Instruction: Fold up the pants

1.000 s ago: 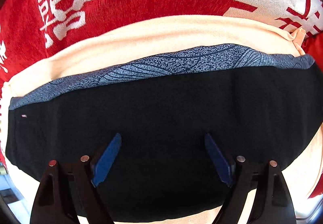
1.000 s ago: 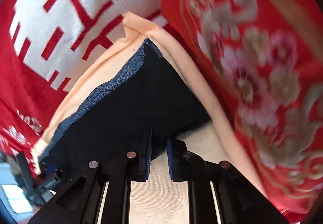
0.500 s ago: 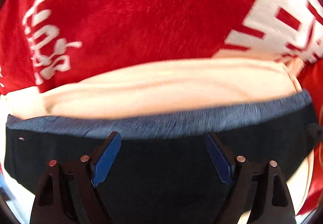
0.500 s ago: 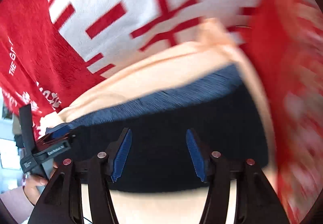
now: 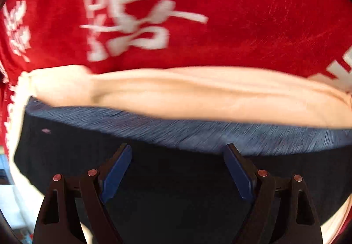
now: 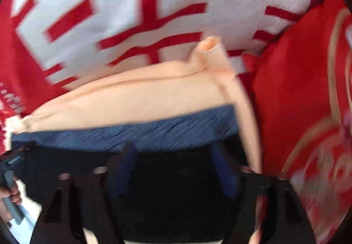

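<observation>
Over the folded dark pants (image 5: pixel 176 189) lying on the peach cloth (image 5: pixel 198 98), we are hovering both the left gripper (image 5: pixel 177 151) and the right gripper (image 6: pixel 171 151) with fingers spread wide, gripping nothing, probably to smooth or refold.

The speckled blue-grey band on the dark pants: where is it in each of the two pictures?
Left wrist view: the blue-grey band runs across the middle, just beyond the open left hand-held gripper.
Right wrist view: it crosses left of centre, just beyond the open right hand-held gripper.
Shared landmark: the peach cloth bordering its far edge.
</observation>
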Action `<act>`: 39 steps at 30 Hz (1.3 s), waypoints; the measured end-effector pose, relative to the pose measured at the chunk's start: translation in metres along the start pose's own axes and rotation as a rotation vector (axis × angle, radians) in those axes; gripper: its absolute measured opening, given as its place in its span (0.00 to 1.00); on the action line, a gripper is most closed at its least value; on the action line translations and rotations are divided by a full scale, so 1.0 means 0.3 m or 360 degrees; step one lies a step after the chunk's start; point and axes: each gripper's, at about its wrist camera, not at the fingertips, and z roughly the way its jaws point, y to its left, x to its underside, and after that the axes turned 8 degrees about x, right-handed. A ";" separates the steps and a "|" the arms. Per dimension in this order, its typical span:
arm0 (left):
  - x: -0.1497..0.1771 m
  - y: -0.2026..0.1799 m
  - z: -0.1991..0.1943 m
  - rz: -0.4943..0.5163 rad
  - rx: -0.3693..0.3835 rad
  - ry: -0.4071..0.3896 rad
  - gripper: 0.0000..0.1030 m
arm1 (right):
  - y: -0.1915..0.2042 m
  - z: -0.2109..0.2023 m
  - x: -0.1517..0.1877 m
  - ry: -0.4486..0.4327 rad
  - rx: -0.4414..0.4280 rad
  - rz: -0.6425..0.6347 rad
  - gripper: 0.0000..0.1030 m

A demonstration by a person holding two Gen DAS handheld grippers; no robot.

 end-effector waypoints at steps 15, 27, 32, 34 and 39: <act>0.254 0.163 -0.003 -0.0020 0.0016 0.0052 0.92 | 0.201 0.040 0.249 0.0146 -0.0033 -0.0122 0.99; 0.367 0.351 -0.090 0.0100 0.0099 0.0004 0.92 | 0.445 -0.117 0.355 0.0071 -0.0533 0.0108 0.99; 0.304 0.649 -0.133 0.0072 0.0005 -0.0074 0.92 | 0.803 -0.039 0.493 0.0270 -0.1016 0.0201 0.83; 0.271 0.774 -0.121 0.0086 -0.0076 -0.0099 0.92 | 0.891 0.022 0.571 0.0395 -0.1165 0.0264 0.69; 0.246 0.973 -0.010 0.0069 -0.0187 -0.0048 0.92 | 1.066 0.141 0.649 0.0540 -0.1345 0.0401 0.56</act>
